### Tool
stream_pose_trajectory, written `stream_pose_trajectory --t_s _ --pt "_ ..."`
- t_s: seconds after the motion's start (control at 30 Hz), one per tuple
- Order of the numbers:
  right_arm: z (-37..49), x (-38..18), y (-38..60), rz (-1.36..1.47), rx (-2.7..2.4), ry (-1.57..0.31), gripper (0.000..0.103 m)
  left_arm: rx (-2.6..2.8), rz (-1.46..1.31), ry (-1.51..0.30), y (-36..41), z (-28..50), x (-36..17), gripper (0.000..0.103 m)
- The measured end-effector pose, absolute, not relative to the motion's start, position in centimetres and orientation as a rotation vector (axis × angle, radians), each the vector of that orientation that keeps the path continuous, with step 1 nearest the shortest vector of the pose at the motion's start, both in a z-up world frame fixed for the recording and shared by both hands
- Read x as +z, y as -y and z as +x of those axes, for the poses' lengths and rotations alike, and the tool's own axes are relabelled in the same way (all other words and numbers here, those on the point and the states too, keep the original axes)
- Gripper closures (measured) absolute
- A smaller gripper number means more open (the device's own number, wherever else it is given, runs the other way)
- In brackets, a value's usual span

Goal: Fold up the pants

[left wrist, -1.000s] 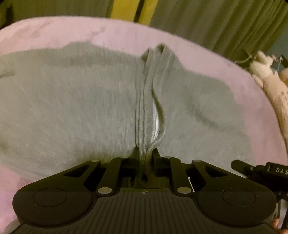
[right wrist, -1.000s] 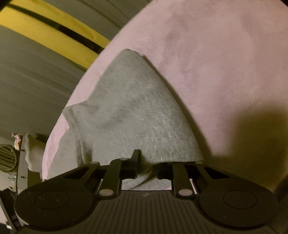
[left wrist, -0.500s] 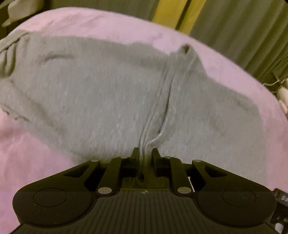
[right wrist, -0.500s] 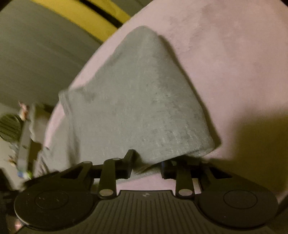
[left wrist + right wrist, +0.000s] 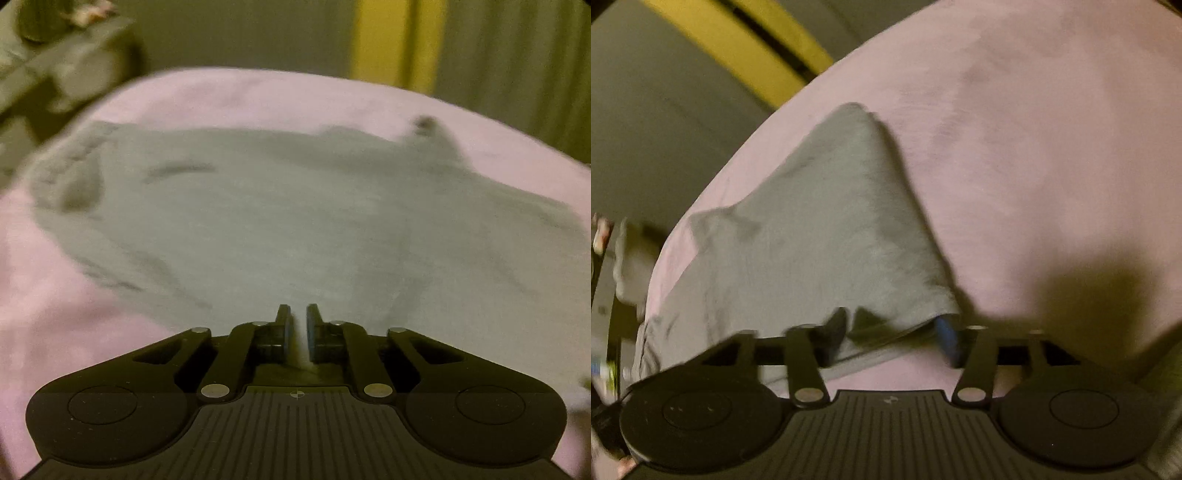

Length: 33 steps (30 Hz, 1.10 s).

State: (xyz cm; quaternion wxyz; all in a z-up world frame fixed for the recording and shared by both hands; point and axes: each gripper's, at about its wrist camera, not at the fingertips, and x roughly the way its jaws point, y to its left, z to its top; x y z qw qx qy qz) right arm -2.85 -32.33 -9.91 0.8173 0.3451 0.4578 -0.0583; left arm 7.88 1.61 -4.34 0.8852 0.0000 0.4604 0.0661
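With the grey pants (image 5: 295,221) spread on the pink bedcover (image 5: 55,314), the release step is judged underway: the left gripper (image 5: 296,328) is narrowly parted and empty, the right gripper (image 5: 890,332) widely parted over a fabric edge, so withdrawal is needed next.

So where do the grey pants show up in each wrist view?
Left wrist: grey pants spread across the middle, ahead of the left gripper.
Right wrist: pants left of centre, near edge draped over the right gripper.
Shared landmark: pink cover beneath them.
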Motion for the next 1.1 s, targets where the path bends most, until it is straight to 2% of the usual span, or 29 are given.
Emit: stream_pose_trajectory --t_s 0.07,0.13,0.17,0.2,0.3,0.4,0.53,0.77,0.83,0.87,0.9,1.0,1.1 --pt "-2.7 -7.6 32.4 0.672 -0.080 -0.953 0.028 0.141 -0.081 -0.989 -2.9 8.1 -4.4 0.091" --pt "-2.1 -5.2 31.2 0.602 -0.023 -0.921 0.025 0.143 -0.117 -0.985 -3.8 7.8 -4.0 0.083" --pt "-1.6 -4.5 30.6 0.595 0.014 -0.906 0.022 0.162 -0.107 -0.977 -3.9 7.8 -3.8 0.078" --pt "-0.5 -4.0 29.8 0.579 0.054 -0.894 0.020 0.187 -0.092 -0.959 -4.2 7.6 -3.5 0.066" --pt "4.3 -4.5 26.7 0.462 0.089 -0.932 0.021 0.297 -0.039 -0.874 -6.0 6.6 -2.5 0.049" --pt "8.8 -5.4 23.3 0.414 0.142 -0.970 0.021 0.389 -0.042 -0.888 -8.9 6.2 -3.4 0.049" --pt "14.6 -6.4 18.1 0.285 0.150 -0.985 0.022 0.415 -0.214 -0.998 -13.4 6.1 -5.1 0.055" --pt "19.6 -9.1 12.9 0.142 0.086 -1.029 0.022 0.452 -0.192 -1.027 -15.2 6.2 -6.3 0.052" --pt "20.4 -10.4 11.9 0.073 0.042 -1.044 0.029 0.439 -0.198 -1.024 -15.5 6.3 -6.5 0.050" --pt "20.3 -10.5 11.4 0.040 0.039 -1.025 0.039 0.438 -0.197 -1.022 -15.4 6.2 -6.5 0.050" --pt "19.9 -10.2 11.0 0.009 0.041 -1.000 0.060 0.438 -0.198 -1.020 -15.4 6.2 -6.6 0.050" --pt "19.6 -8.3 10.6 0.024 0.063 -0.954 0.076 0.441 -0.198 -1.020 -15.4 6.3 -6.6 0.048" --pt "19.1 -6.8 9.3 -0.014 0.177 -0.868 0.082 0.437 -0.198 -1.019 -15.2 6.1 -6.4 0.047"
